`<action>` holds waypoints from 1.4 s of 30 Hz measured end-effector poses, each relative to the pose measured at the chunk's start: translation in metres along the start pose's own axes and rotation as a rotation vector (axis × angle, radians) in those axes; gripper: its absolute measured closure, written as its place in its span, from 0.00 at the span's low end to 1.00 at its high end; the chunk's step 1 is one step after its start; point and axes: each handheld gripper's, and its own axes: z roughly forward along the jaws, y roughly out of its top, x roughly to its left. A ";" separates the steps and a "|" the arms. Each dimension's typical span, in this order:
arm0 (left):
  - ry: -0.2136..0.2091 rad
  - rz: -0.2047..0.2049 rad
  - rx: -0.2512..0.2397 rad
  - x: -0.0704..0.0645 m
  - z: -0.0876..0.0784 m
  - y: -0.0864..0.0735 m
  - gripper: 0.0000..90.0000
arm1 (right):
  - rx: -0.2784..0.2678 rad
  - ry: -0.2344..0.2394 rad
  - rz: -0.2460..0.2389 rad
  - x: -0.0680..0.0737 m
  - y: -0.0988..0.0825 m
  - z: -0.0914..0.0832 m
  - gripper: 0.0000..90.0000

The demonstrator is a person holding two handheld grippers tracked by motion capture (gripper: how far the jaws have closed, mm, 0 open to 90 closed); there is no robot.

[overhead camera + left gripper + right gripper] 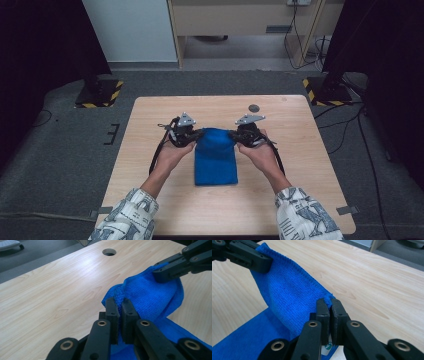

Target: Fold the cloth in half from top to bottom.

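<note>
High view: blue cloth (215,159) mid-bench (150,120), long axis running toward and away from the person, near part flat, far end raised. Left claw (196,135) at the far-left corner, right claw (234,135) at the far-right corner, level with each other, cloth's width between them. Hands (167,155) behind each claw. Round hole (254,108) in the bench beyond the right claw, well apart from the cloth.

Left gripper view: left claw (119,308) clamped on the cloth's (147,297) edge, fabric pinched between both jaws. Right claw (163,273) farther off, clamped on the opposite corner. Edge slack between the two, sagging into a fold.

Right gripper view: right claw (329,307) closed on the hemmed corner of the cloth (287,300). Left claw (263,263) across, gripping the other corner. Cloth hanging from that edge down to the bench.

Judgement: coming move probably a fold, far edge drawn along the long axis toward the near end; neither hand nearer, both to travel together.
</note>
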 end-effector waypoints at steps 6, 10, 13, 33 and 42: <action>-0.024 -0.020 -0.003 -0.005 -0.002 -0.012 0.95 | 0.003 0.011 -0.018 0.009 -0.013 -0.002 0.96; -0.036 -0.018 -0.009 -0.012 -0.004 -0.015 0.95 | 0.007 0.013 -0.029 0.014 -0.020 -0.005 0.96; -0.045 -0.014 -0.005 -0.016 -0.005 -0.017 0.95 | 0.008 0.010 -0.034 0.015 -0.024 -0.007 0.95; -0.094 0.005 0.008 -0.039 -0.009 -0.046 0.94 | 0.018 0.031 -0.069 0.031 -0.053 -0.020 0.90; -0.110 0.003 0.016 -0.044 -0.013 -0.061 0.94 | 0.025 0.043 -0.077 0.038 -0.060 -0.024 0.85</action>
